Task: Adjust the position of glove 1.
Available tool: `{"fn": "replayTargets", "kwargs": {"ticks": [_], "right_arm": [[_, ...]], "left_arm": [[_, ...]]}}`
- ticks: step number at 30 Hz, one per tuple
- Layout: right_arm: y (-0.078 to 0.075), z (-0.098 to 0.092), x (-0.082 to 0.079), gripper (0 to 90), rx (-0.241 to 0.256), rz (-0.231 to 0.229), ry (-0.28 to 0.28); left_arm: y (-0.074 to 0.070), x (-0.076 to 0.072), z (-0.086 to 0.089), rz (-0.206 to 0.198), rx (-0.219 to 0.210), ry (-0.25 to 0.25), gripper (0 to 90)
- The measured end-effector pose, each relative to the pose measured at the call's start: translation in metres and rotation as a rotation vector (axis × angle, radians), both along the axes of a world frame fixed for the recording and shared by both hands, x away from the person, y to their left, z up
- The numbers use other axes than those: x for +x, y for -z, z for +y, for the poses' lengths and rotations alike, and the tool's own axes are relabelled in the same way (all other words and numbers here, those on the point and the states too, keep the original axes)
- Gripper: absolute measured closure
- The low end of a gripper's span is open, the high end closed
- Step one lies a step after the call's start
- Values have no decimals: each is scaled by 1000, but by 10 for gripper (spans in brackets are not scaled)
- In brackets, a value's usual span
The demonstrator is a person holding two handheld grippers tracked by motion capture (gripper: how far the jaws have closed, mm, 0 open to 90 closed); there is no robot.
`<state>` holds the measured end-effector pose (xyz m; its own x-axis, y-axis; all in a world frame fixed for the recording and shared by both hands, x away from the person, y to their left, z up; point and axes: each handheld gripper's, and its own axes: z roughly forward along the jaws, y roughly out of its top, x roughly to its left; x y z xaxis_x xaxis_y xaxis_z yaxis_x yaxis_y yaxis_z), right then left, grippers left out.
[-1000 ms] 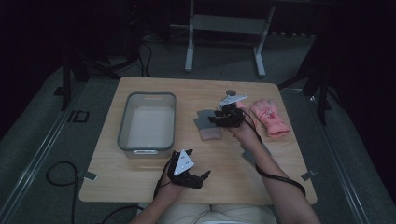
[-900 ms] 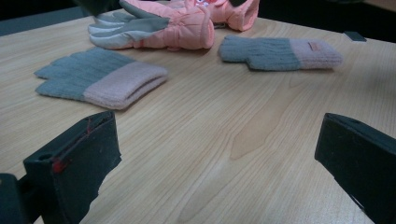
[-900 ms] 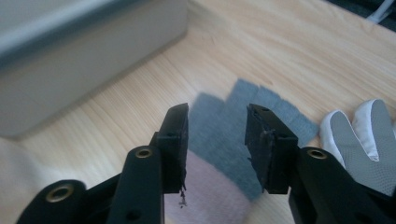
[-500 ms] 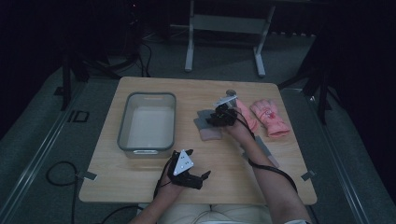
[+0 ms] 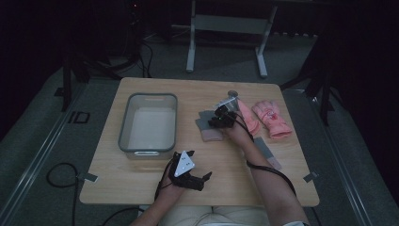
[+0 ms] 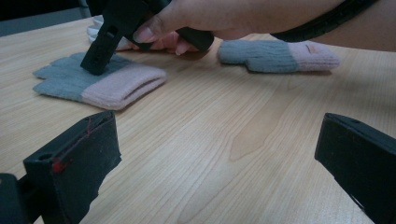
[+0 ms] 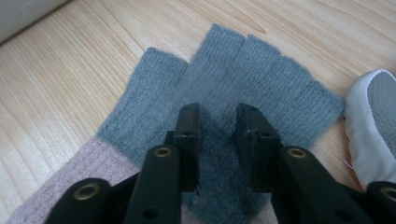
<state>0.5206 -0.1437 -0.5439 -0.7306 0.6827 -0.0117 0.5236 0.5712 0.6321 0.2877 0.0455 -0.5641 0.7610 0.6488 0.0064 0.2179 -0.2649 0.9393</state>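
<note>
The right gripper (image 7: 217, 116) was down on the grey glove (image 7: 233, 88), which lay flat on the table (image 5: 141, 183) right of the plastic bin (image 5: 123, 123), its jaws a narrow gap apart and pressing into the knit with nothing pinched yet. To do this well, it looked wise to close on a proper fold of the grey part, not a few loops, then lift straight up. The left gripper (image 6: 210, 154) waited at the near edge, jaws spread wide over bare wood. A second grey glove (image 6: 275, 56) lay further right. No brand or writing could be read.
</note>
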Motion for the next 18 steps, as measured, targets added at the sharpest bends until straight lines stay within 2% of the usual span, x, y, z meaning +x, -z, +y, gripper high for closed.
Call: {"fn": "replayTargets", "kwargs": {"ticks": [2,3,5,6,7,9,10,12,13,14,17,18], "right_arm": [[-1,2,1,814,-12,8,13],[-1,2,1,814,-12,8,13],[-4,1,2,845,15,54,51],[-4,1,2,845,15,54,51],[-8,2,-3,849,-21,24,51],[-13,-1,-7,853,6,45,68],[-19,-3,-10,853,32,43,75],[-24,-4,-13,854,44,38,77],[-39,-10,-23,855,85,33,86],[-44,-12,-27,856,103,23,89],[-64,-17,-47,857,133,-2,102],[-71,-19,-56,857,130,-16,103]], "left_arm": [[0,0,0,-1,4,-3,0],[0,0,0,-1,4,-3,0],[0,-1,0,-2,5,-2,0],[0,-1,0,-2,5,-2,0],[0,-1,0,-4,6,-2,0],[0,-1,-1,-7,9,0,0],[0,-1,-1,-7,9,0,0],[0,0,0,-4,6,1,0],[0,0,0,-1,3,-1,0],[0,0,0,0,1,-2,0],[0,0,0,-2,5,-2,0],[0,0,0,-3,9,-3,0]]}}
